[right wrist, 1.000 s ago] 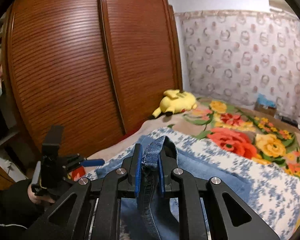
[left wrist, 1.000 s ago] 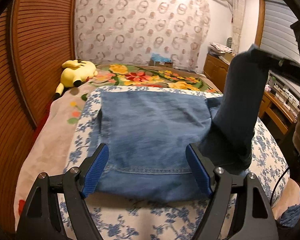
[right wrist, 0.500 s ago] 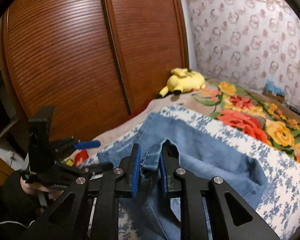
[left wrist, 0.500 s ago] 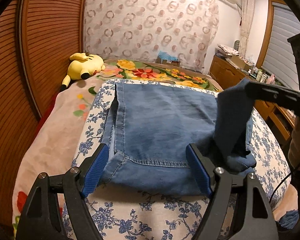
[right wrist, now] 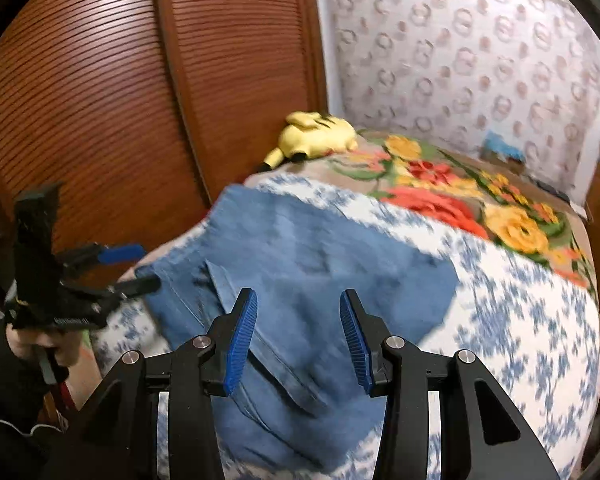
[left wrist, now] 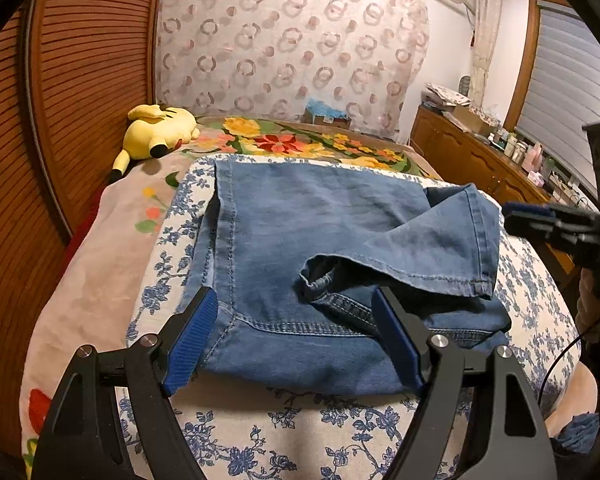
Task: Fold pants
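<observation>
My left gripper [left wrist: 294, 336] has its fingers [left wrist: 190, 336] spread wide with nothing pinched; they hang just above the near edge of the pants [left wrist: 300, 240], one pad off the left corner, the other over the bunched denim to the right. From this wrist view the pants lie on the blue-flowered sheet [left wrist: 260, 440] of the bed, already doubled into a broad rectangle. On top, a leg end has been laid back toward me, its hem slanting across the right side and a puckered, gathered edge showing beneath. That flap sits crooked, not square with the layer below. At the far right, my right gripper [left wrist: 516, 216] shows side-on, clear of the cloth. A yellow plush toy [left wrist: 156, 132] rests well apart, near the wardrobe.

From the right wrist view, my right gripper [right wrist: 298, 336] is opening, its blue pads [right wrist: 242, 332] parted with no fabric between them; the denim [right wrist: 320, 264] lies loose on the bed below them, blurred. The left gripper [right wrist: 128, 270] shows at the left, held in a hand [right wrist: 40, 350], over the pants' near corner.

I judge the fold roughly midway: the leg is laid over and released, but the flap needs squaring and smoothing, and probably another fold remains.
</observation>
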`<state>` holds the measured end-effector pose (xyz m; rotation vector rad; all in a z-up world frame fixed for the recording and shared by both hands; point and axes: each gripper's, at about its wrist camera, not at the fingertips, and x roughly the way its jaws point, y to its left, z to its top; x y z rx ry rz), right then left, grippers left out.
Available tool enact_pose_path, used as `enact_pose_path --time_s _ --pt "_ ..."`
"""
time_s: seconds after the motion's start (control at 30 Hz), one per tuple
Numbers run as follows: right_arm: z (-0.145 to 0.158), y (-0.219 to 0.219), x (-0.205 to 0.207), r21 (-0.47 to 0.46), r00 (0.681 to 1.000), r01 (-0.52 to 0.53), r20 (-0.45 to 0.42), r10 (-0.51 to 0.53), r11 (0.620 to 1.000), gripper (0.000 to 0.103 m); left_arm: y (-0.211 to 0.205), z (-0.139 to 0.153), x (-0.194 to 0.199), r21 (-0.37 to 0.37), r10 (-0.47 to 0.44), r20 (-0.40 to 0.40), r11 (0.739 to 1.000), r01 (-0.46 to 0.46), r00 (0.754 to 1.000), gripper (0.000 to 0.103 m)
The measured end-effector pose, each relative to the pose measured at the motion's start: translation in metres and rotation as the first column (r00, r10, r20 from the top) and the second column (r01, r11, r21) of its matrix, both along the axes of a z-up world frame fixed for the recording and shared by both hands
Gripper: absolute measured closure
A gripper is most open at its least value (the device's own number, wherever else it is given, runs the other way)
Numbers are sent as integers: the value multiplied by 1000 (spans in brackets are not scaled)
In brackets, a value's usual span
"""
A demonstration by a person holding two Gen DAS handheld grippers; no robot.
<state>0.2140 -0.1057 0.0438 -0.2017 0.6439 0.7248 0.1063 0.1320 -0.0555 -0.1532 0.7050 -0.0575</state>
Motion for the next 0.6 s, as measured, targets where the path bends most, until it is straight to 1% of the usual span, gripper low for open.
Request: enact_pose_path --time_s 0.07,0.13,0.17,0.2,0.27,0.3,0.37,0.4,0.47,0.53,0.57,0.6 --pt "-9 -2 0 -9 999 22 -30 -22 1000 58 -3 -2 6 5 -18 -6 1000 18 1000 23" --pt "-13 -5 -8 -19 998 37 -44 -38 999 58 -7 -3 12 9 -43 -10 999 44 999 27" --pt "-16 -5 -8 -23 998 46 -51 -47 999 58 -9 -4 16 12 -63 -14 998 63 998 38" --pt "-18 -4 -8 -22 997 54 -60 -56 998 58 -13 -6 21 23 -84 -27 996 85 996 43" --pt "-19 -7 -10 -18 995 70 -74 -71 997 57 -18 -8 28 38 -103 -42 994 105 994 43" --pt "-18 -7 -11 -16 994 77 -78 -78 997 57 -19 -9 31 39 -116 -53 992 118 992 47" --pt "-19 -7 -9 -12 992 88 -93 -89 996 56 -22 -15 40 61 -131 -87 989 137 988 49" --pt "-21 -14 -15 -13 991 92 -98 -93 996 56 -23 -17 42 72 -131 -99 988 138 986 49" --pt "-26 -14 -18 -20 989 99 -112 -101 995 56 -24 -20 45 83 -131 -114 987 141 985 49" --pt "-31 -16 -21 -14 985 100 -136 -101 995 56 -25 -22 47 81 -133 -115 986 143 984 52" --pt "-33 -15 -20 -7 984 100 -150 -100 995 56 -24 -22 48 78 -133 -116 987 143 984 57" --pt "-35 -14 -19 -1 982 96 -161 -95 995 56 -24 -22 49 73 -137 -112 987 146 984 64"
